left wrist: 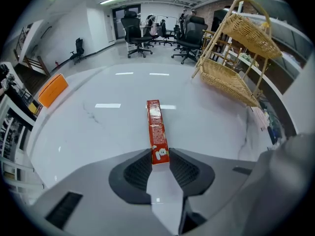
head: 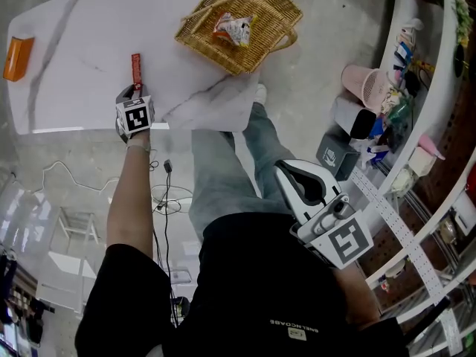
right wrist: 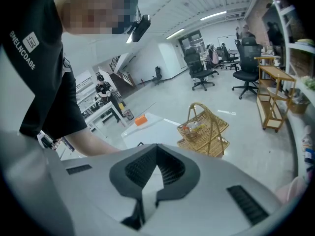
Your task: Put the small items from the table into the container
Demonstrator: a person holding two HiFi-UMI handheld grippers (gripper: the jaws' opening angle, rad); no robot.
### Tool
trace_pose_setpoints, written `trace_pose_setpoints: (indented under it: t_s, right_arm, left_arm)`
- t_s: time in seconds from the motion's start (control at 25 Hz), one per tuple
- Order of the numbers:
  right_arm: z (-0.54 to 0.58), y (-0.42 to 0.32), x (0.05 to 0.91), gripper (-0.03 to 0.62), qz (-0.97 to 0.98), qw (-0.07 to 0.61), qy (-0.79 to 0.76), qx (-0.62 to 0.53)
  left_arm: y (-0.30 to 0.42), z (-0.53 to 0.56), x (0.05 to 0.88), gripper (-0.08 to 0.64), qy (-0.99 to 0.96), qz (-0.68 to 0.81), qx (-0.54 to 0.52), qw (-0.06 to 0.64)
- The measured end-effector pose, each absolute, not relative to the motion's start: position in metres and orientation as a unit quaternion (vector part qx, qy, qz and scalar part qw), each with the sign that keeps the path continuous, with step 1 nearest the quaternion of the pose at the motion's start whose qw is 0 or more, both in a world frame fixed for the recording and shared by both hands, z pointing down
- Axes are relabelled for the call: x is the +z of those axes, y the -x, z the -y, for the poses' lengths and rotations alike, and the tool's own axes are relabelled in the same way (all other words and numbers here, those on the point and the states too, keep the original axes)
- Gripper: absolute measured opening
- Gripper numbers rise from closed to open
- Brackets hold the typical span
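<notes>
A long red snack box [head: 136, 65] lies on the white table [head: 82, 43], pointing away from me. My left gripper [head: 134, 88] points steeply down at its near end. In the left gripper view the box [left wrist: 156, 127] runs between the jaws, and both pads [left wrist: 141, 168] press on its near end, so the left gripper [left wrist: 160, 155] is shut on it. The wicker basket [head: 201, 28] stands at the table's far right corner with a snack packet [head: 235, 28] inside. My right gripper [head: 283, 169] hangs back by my body, off the table; its jaws [right wrist: 157, 149] are shut on nothing.
An orange block [head: 18, 58] lies at the table's left end, also seen as the orange block [left wrist: 52, 89] in the left gripper view. Shelves [head: 416, 65] crowded with goods and a pink bin [head: 366, 84] line the right side. Cables [head: 167, 195] lie on the floor below the table edge.
</notes>
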State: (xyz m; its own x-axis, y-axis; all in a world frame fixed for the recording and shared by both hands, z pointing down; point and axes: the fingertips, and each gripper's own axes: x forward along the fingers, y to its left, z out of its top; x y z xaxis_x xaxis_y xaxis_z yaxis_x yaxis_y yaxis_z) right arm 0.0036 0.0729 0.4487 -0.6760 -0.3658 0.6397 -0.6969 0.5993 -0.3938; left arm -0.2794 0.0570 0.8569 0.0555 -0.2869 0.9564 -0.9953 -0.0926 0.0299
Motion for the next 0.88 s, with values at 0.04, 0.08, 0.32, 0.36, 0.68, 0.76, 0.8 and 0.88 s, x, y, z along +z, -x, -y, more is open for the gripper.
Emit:
trace_pose_setpoints:
  t_s: [0.04, 0.08, 0.32, 0.36, 0.68, 0.76, 0.8, 0.88]
  right_arm:
    - [-0.073, -0.004, 0.448, 0.000, 0.857, 0.256, -0.309, 0.322]
    - [-0.073, -0.005, 0.447, 0.000, 0.858, 0.256, -0.308, 0.322]
    - [-0.072, -0.013, 0.439, 0.000, 0.861, 0.248, -0.308, 0.319]
    - [-0.072, -0.014, 0.437, 0.000, 0.863, 0.246, -0.307, 0.317]
    - [-0.074, -0.031, 0.409, 0.000, 0.877, 0.221, -0.300, 0.302]
    - [-0.073, -0.034, 0.402, 0.000, 0.880, 0.216, -0.300, 0.297]
    - [-0.073, -0.036, 0.399, 0.000, 0.882, 0.214, -0.300, 0.294]
    - [-0.073, -0.041, 0.391, 0.000, 0.886, 0.208, -0.299, 0.288]
  left_arm:
    - [0.278, -0.058, 0.856, 0.114, -0.600, 0.534, 0.433, 0.409]
    - [0.276, -0.058, 0.854, 0.114, -0.601, 0.533, 0.434, 0.408]
    - [0.268, -0.056, 0.839, 0.112, -0.608, 0.533, 0.434, 0.397]
    - [0.266, -0.055, 0.835, 0.112, -0.610, 0.534, 0.433, 0.393]
    - [0.241, -0.047, 0.779, 0.110, -0.637, 0.534, 0.439, 0.341]
    - [0.236, -0.043, 0.764, 0.110, -0.641, 0.538, 0.433, 0.334]
    - [0.233, -0.042, 0.756, 0.110, -0.643, 0.540, 0.431, 0.329]
    - [0.224, -0.039, 0.739, 0.110, -0.649, 0.543, 0.427, 0.320]
